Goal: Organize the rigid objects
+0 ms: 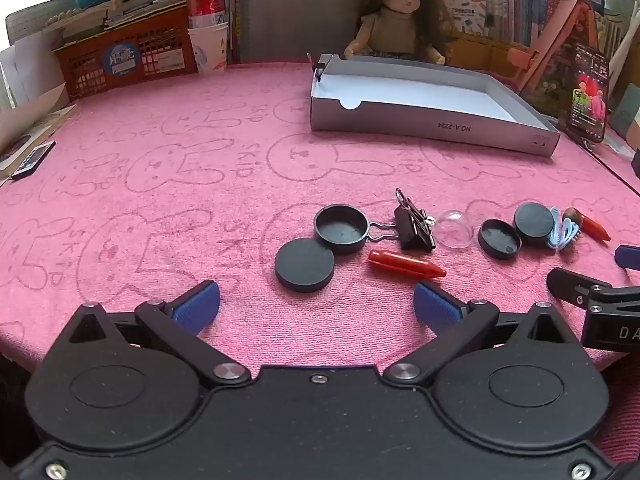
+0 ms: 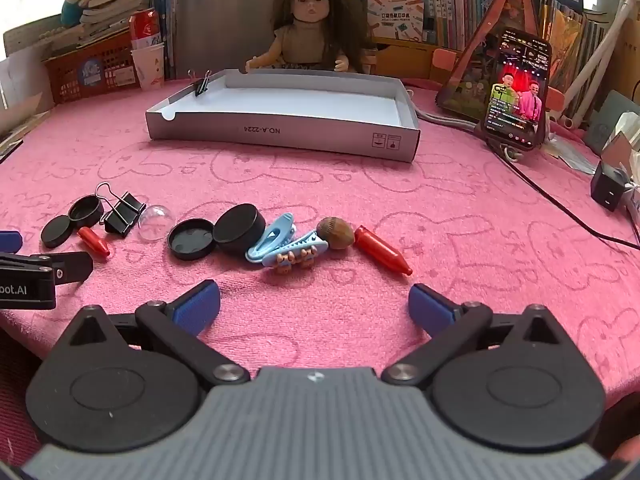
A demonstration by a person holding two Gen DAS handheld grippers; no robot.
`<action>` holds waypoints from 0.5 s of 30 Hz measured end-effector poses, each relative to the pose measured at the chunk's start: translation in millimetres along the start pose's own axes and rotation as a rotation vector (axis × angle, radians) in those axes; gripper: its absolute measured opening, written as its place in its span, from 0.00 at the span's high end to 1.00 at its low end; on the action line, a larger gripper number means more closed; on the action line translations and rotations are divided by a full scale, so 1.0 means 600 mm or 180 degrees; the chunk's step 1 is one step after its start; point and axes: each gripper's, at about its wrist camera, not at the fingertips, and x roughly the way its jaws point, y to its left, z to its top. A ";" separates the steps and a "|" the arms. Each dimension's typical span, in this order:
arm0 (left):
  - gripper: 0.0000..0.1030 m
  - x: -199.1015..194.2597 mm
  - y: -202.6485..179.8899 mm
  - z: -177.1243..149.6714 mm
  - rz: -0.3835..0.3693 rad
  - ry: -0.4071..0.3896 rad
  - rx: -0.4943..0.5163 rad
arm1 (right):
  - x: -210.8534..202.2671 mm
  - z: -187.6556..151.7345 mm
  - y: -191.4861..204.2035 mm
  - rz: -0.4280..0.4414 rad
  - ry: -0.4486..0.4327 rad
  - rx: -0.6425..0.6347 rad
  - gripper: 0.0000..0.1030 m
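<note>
On pink cloth: small items in row, both grippers' jaws wide.

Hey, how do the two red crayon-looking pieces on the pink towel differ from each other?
The left red piece lies among the black caps, beside the binder clip; the right red piece lies at the row's far end, next to the brown nut. The left one appears smaller in the right wrist view, perhaps only from distance. Both are red, tapered, lying flat, tips pointing right.

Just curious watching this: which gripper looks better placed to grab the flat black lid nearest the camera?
Left, probably. The black lid lies just ahead of the open left gripper; the right gripper faces the blue clip.
</note>
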 end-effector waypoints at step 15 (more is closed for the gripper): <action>0.00 0.009 0.003 0.002 0.0007 -0.0001 -0.0003 | -0.001 0.000 0.001 -0.0006 0.0010 -0.0005 0.00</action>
